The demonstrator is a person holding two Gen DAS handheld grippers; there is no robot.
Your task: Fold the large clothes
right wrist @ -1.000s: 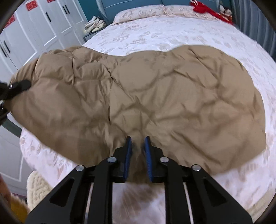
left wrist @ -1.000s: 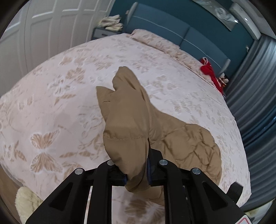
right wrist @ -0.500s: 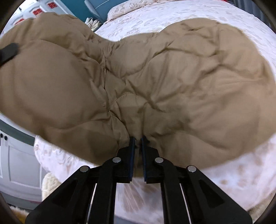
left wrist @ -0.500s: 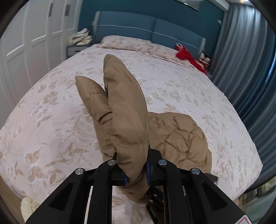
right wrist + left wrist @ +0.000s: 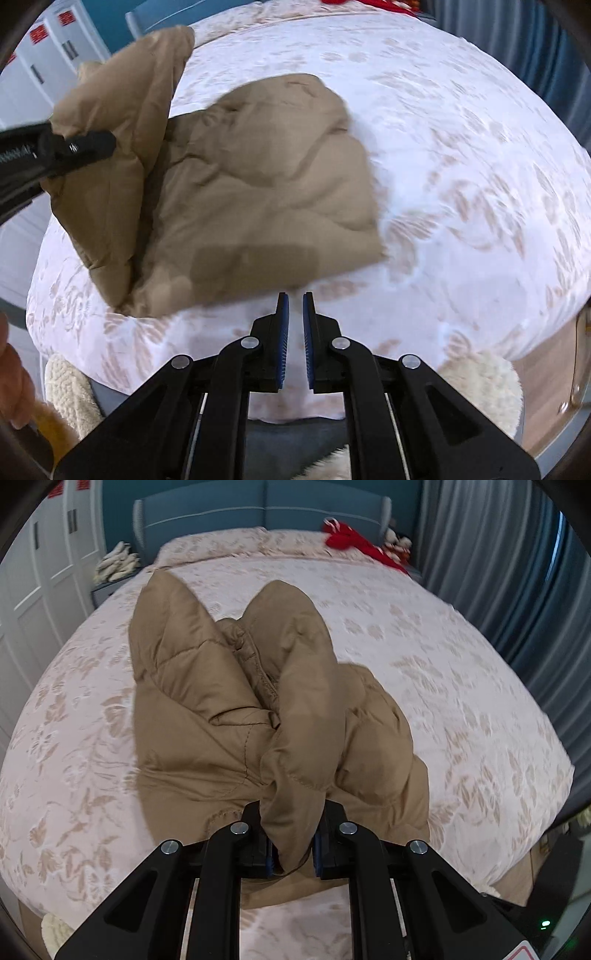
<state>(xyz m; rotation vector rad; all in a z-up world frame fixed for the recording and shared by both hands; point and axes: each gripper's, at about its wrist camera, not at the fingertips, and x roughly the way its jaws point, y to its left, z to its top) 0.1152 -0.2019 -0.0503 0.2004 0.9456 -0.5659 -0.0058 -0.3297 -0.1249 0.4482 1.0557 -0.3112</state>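
Note:
A tan quilted jacket (image 5: 229, 716) lies bunched near the front edge of the bed (image 5: 461, 686). My left gripper (image 5: 291, 853) is shut on a thick fold of its fabric, and two puffy parts stand up ahead of it. In the right wrist view the jacket (image 5: 258, 184) lies folded over on the bed (image 5: 461, 147), with its left part lifted by the left gripper (image 5: 74, 147). My right gripper (image 5: 293, 306) is just off the jacket's near edge, its jaws almost together with a narrow gap and nothing between them.
A blue headboard (image 5: 258, 506), pillows and red items (image 5: 351, 539) are at the far end. White wardrobe doors (image 5: 33, 590) stand on the left, grey curtains (image 5: 498, 572) on the right. Fluffy cream rugs (image 5: 480, 391) lie on the floor by the bed's foot.
My right gripper has let go of the jacket's edge and drawn back from it. The left gripper has swung the held fabric across, so the jacket now lies folded over.

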